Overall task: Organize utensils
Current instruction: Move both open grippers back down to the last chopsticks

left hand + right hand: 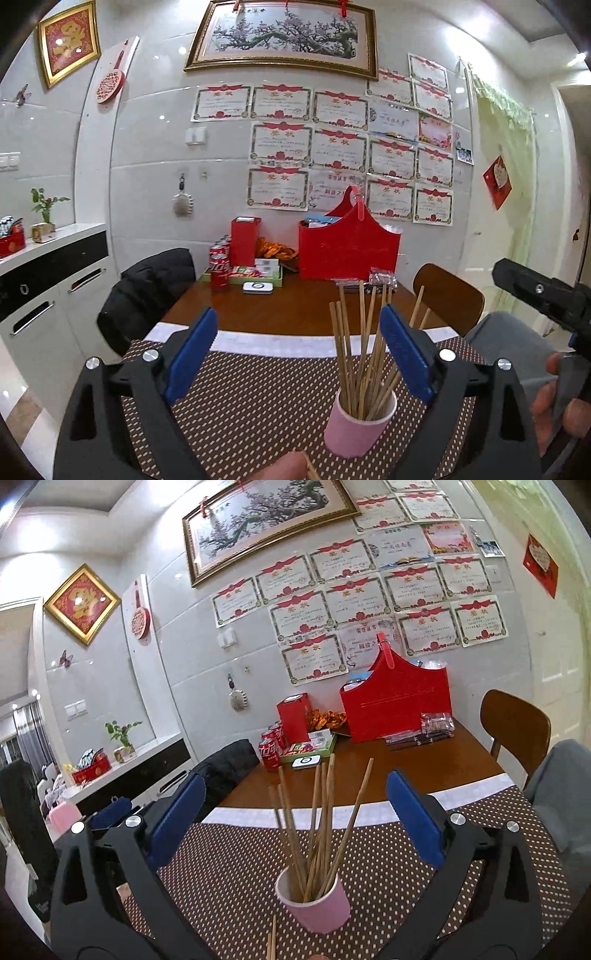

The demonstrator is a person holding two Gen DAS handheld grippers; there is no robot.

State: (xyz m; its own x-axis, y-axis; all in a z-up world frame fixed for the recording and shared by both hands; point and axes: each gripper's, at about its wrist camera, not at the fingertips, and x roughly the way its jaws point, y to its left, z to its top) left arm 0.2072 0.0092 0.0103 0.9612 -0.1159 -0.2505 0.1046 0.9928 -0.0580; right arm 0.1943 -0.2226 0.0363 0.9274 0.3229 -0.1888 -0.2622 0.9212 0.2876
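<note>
A pink cup (357, 424) stands upright on a brown dotted placemat (251, 398) and holds several wooden chopsticks (354, 354). My left gripper (299, 350) is open, above and behind the cup, which sits near its right finger. In the right wrist view the same cup (314, 904) with its chopsticks (317, 819) stands between the open fingers of my right gripper (295, 812). Loose chopsticks (272, 939) lie on the placemat (406, 867) in front of the cup. One loose chopstick tip (310, 467) shows at the bottom of the left wrist view.
A wooden table (295, 306) carries a red basket (349, 247), a red box (244, 240), cola cans (218, 269) and a green tray (258, 277) at the back. A chair with a dark jacket (147, 291) stands left, a wooden chair (448, 295) right.
</note>
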